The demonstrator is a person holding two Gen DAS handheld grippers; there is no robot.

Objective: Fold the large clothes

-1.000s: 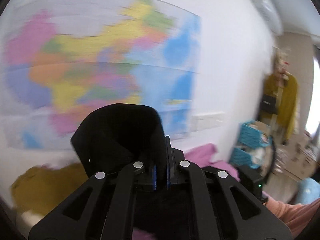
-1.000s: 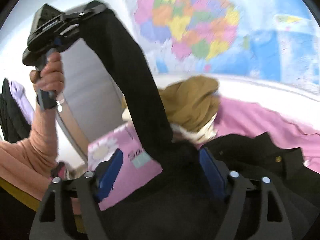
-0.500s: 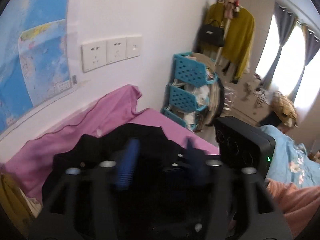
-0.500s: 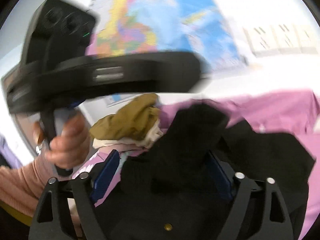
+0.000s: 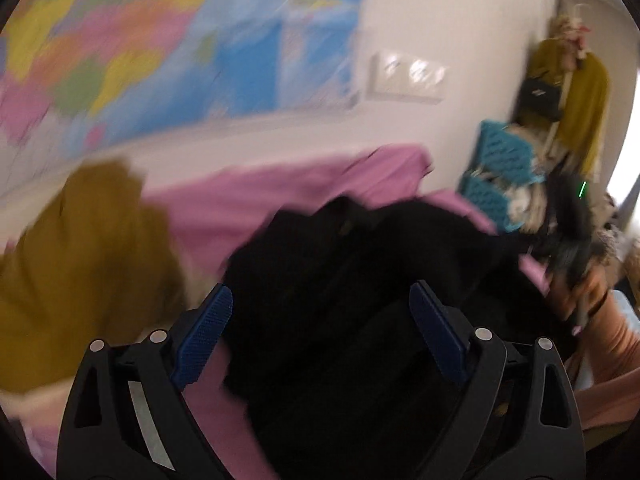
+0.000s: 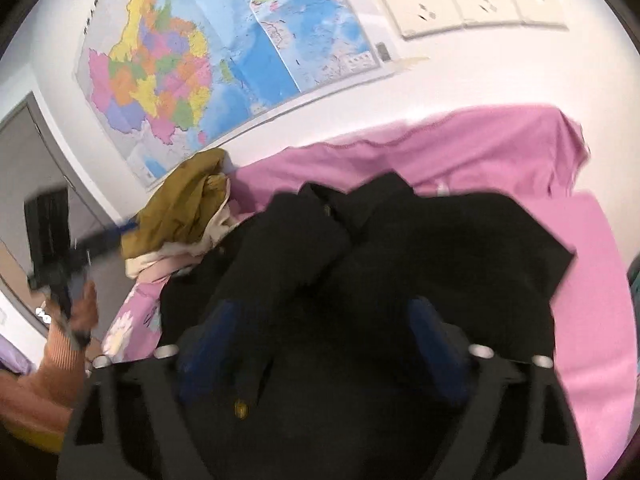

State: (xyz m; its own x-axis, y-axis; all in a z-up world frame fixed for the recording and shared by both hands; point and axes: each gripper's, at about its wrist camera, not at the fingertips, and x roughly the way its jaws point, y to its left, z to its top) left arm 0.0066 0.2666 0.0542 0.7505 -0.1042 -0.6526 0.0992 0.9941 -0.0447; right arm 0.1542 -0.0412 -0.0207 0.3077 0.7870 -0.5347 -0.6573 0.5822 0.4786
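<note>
A large black garment [image 6: 420, 256] with small gold buttons lies crumpled on a pink bed sheet [image 6: 500, 152]. My left gripper [image 5: 320, 320] hangs low over the garment [image 5: 360, 280]. Its jaws are opening wide and the blue pads [image 5: 204, 332] press on nothing. My right gripper [image 6: 320, 320] hovers over the same garment's near part. Its jaws are also opening, with black cloth below and between the blurred pads [image 6: 432, 336], not pinched. In the right wrist view the left gripper [image 6: 60, 264] is a blur at the left edge.
A mustard garment [image 6: 184, 204] on pale cloth is heaped at the bed's left end against the wall. A map [image 6: 192, 64] and wall sockets [image 6: 468, 0] are above the bed. Blue baskets [image 5: 500, 168] and a coat rack [image 5: 568, 80] stand past the bed's right end.
The left gripper, which held a black sleeve up high, let it go, opened and dropped toward the bed. The sleeve now lies on the garment. The right gripper swung across and widened.
</note>
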